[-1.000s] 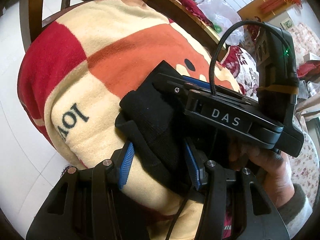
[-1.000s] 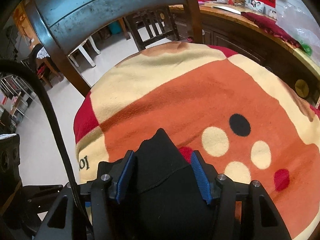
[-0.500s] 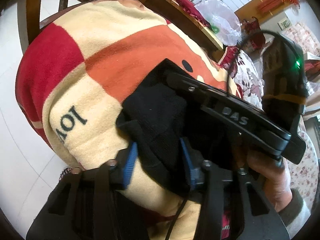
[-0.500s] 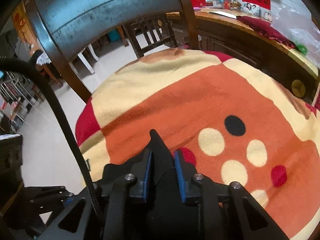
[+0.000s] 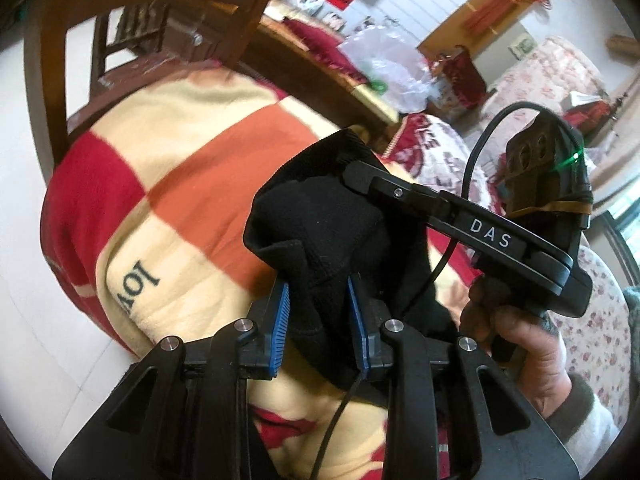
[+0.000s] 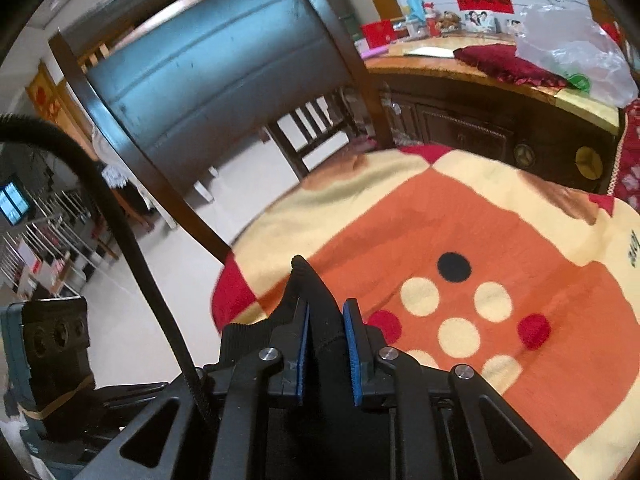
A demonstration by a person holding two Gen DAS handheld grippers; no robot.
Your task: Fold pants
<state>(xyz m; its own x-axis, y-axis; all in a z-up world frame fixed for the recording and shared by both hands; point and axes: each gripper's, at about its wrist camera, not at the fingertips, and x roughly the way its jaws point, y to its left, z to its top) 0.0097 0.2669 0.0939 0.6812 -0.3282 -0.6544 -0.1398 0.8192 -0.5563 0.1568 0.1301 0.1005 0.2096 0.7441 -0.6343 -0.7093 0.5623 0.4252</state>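
Left wrist view: my left claw (image 5: 318, 322) pinches the black pants (image 5: 320, 216). My right claw (image 6: 326, 346) clamps them too, so both lift the cloth off the blanket (image 6: 500, 240) for folding.

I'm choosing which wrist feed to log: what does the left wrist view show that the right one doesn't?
Left wrist only: the right gripper from the side, the hand holding it, blanket lettering. Right wrist only: the dark chair back, the blanket's dots. Both: black pants clamped in that view's own jaws, plus the left gripper.
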